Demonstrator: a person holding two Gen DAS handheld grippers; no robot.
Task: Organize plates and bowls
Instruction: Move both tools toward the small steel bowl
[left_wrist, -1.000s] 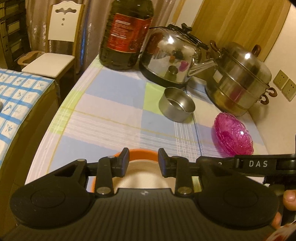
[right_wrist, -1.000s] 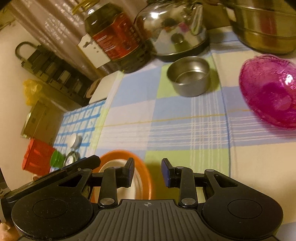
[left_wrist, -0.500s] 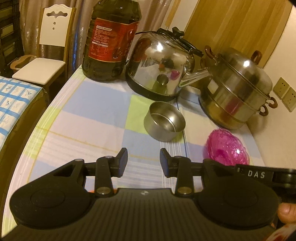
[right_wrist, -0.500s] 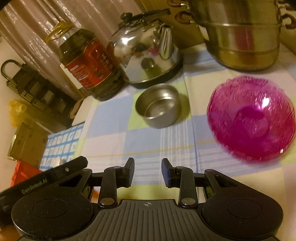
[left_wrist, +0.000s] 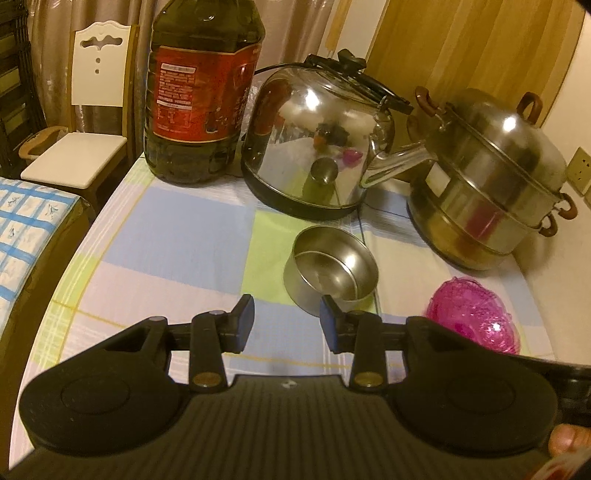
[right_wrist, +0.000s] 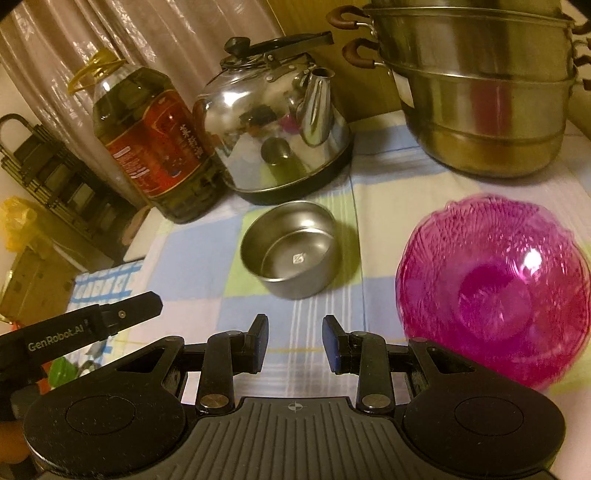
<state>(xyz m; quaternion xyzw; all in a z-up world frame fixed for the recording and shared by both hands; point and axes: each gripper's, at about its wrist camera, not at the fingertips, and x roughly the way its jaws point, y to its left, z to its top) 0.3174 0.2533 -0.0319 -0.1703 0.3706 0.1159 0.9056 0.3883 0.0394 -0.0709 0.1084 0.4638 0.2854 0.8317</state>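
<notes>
A small steel bowl (left_wrist: 330, 275) stands upright on the checked tablecloth (left_wrist: 177, 236), just beyond my left gripper (left_wrist: 287, 320), which is open and empty; its right fingertip overlaps the bowl's near wall in view. A pink glass bowl (left_wrist: 474, 314) sits to the right of it. In the right wrist view the steel bowl (right_wrist: 291, 249) is ahead of my open, empty right gripper (right_wrist: 294, 344), and the pink bowl (right_wrist: 495, 291) lies to the right of the gripper. The orange bowl seen earlier is out of view.
A large oil bottle (left_wrist: 201, 92), a steel kettle (left_wrist: 317, 144) and a stacked steel steamer pot (left_wrist: 487, 177) stand along the back of the table. A white chair (left_wrist: 81, 122) is beyond the left edge. The wall is on the right.
Both grippers moved forward over the table toward the steel bowl and pink bowl. The orange bowl under them a second ago has dropped out of view. Both stay open.
</notes>
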